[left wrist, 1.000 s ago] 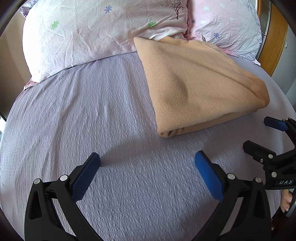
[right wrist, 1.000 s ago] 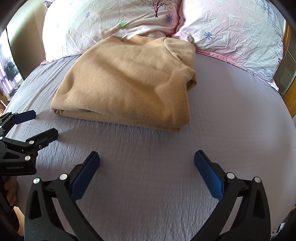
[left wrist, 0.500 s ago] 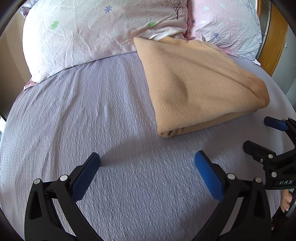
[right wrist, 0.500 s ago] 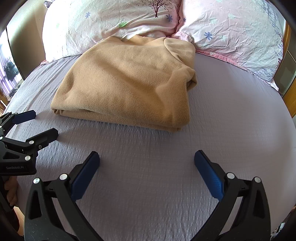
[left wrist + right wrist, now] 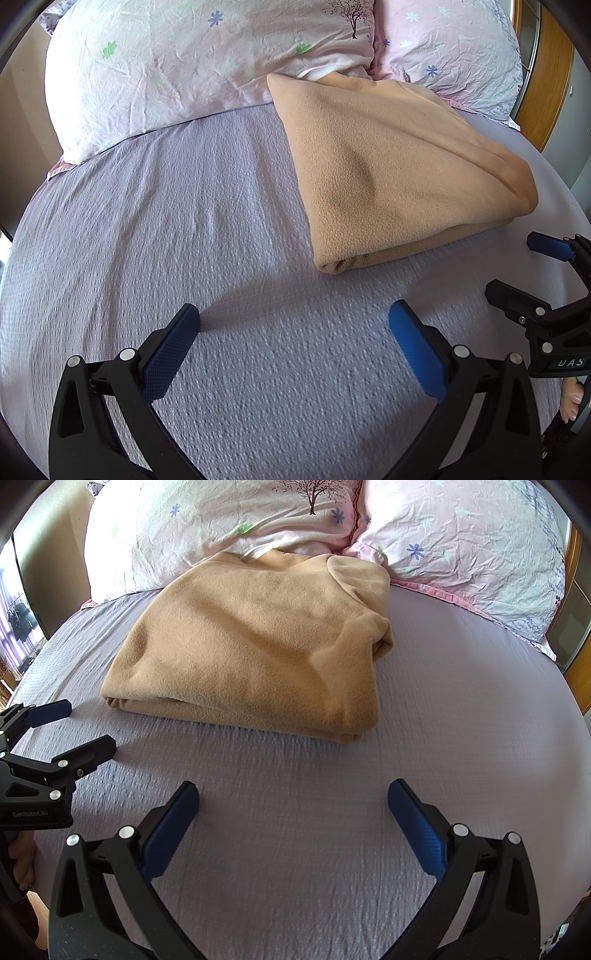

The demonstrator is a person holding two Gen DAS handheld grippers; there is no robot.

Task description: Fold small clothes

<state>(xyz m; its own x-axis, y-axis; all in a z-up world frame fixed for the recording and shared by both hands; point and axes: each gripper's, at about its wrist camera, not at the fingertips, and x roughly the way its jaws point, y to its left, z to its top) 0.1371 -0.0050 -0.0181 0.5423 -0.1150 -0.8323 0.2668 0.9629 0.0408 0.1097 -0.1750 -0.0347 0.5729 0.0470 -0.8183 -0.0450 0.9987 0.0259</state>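
Tan fleece garment lies folded in a thick rectangle on the lavender bedsheet, its far edge touching the two floral pillows. Layered fold edge faces the claws; one corner on its right side bunches up a little.

Left claw: released, jaws spread wide, holding nothing, over bare sheet near the garment's near left corner. Right claw: likewise released and empty, near the front edge but apart from it. Each claw shows at the edge of the other's view.

Change over the last second: none. Garment, sheet and both claws sit exactly as before, no drift.

Judgement: fold looks complete, or the person pauses before one more halving. The bunched right corner may need smoothing.
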